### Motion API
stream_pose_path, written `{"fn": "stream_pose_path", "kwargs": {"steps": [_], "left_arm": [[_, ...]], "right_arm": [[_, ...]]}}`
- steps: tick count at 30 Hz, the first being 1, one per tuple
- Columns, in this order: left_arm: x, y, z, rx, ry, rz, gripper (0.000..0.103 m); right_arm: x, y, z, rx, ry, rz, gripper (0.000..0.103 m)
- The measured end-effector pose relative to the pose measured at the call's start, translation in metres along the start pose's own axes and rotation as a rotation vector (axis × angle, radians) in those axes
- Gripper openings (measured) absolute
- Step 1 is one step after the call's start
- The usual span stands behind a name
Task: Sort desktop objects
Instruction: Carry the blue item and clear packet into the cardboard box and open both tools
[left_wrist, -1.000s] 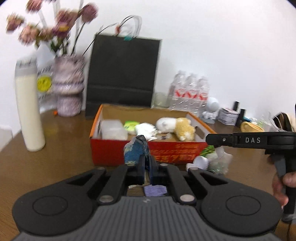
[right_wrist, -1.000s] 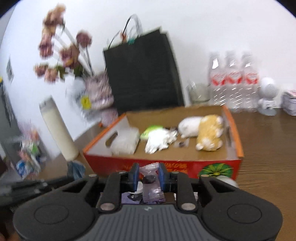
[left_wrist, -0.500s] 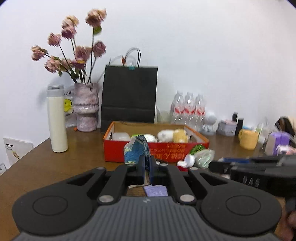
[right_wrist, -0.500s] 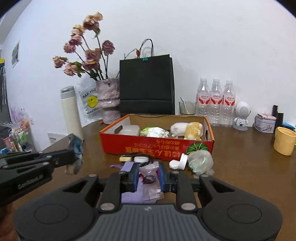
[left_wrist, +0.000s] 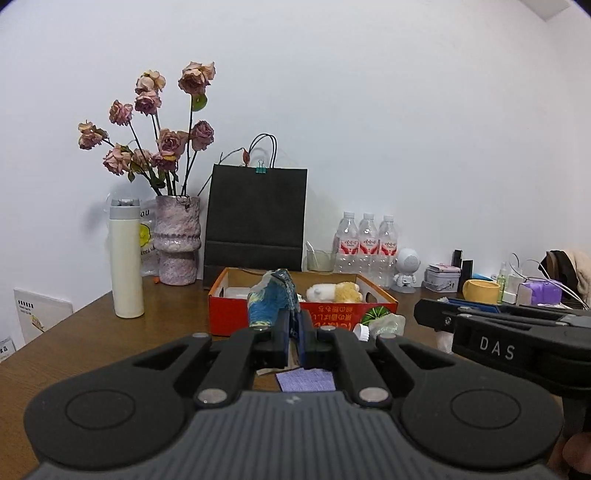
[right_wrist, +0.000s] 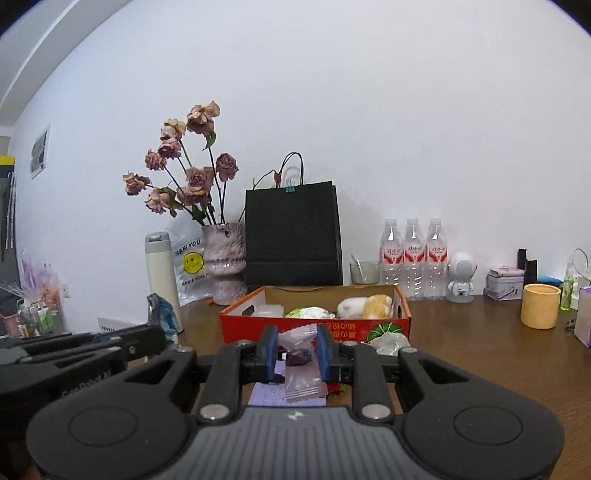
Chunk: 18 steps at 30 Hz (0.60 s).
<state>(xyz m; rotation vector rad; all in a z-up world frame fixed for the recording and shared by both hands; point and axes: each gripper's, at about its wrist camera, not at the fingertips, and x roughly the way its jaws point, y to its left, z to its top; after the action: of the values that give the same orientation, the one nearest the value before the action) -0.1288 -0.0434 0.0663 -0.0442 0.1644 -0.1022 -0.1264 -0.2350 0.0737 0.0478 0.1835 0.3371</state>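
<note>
Both tongs pulled back from the red box (right_wrist: 314, 326) vs 1 s ago; box looks smaller and farther now, more bench (right_wrist: 480, 332) showing in front of it.

L tongs (left_wrist: 294, 334): jaws nearly closed, clamped on a crumpled blue wrapper (left_wrist: 271, 301) that sticks up above the pads, held off the bench, in line w/ the box front.

R tongs (right_wrist: 294, 354): jaws narrow, pinching a clear sachet (right_wrist: 301, 363) w/ a dark purple lump inside; bottom of sachet hangs below the pads. Purple paper (right_wrist: 266, 393) lies flat on the bench under it.

Tongs sit side by side, both pointing at the box, each visible at the edge of the other's cam.

Box is open-top, mid-bench. Inside: white/yellow plush toy (right_wrist: 364, 304) at right end, white crumpled bag + green item mid, clear plastic container left. Just outside the box's front-right corner: crumpled clear bag (right_wrist: 389, 341) and a white cap (left_wrist: 362, 332) on the bench.

Behind the box: black paper bag (right_wrist: 293, 236), vase w/ dried roses (right_wrist: 223, 262), white thermos (right_wrist: 160, 277), 3 water bottles (right_wrist: 413, 258). Yellow cup (right_wrist: 540, 305) well off to the right.
</note>
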Motion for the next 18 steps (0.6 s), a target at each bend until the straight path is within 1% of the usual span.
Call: {"fn": "stream_pose_path", "kwargs": {"steps": [5,8,10,14,16,18], "left_arm": [[0.013,-0.001,-0.001,0.008,0.020,-0.001,0.006],[0.031,-0.001,0.004,0.010,0.025,-0.003,0.006],[0.048,-0.001,0.009,0.021,0.012,-0.010,0.007],[0.103,0.004,0.017,0.029,-0.005,0.003,0.007],[0.138,0.006,0.023,0.033,-0.010,0.020,0.006],[0.170,0.007,0.032,0.036,-0.016,0.018,0.006]], "right_arm": [[0.008,-0.005,-0.002,0.021,0.009,-0.010,0.021],[0.020,-0.010,-0.002,0.033,0.021,-0.020,0.021],[0.033,-0.015,0.002,0.034,0.029,-0.022,0.021],[0.076,-0.027,0.011,0.037,0.021,-0.019,0.021],[0.108,-0.034,0.016,0.036,0.035,-0.025,0.021],[0.141,-0.042,0.024,0.048,0.040,-0.027,0.021]]}}
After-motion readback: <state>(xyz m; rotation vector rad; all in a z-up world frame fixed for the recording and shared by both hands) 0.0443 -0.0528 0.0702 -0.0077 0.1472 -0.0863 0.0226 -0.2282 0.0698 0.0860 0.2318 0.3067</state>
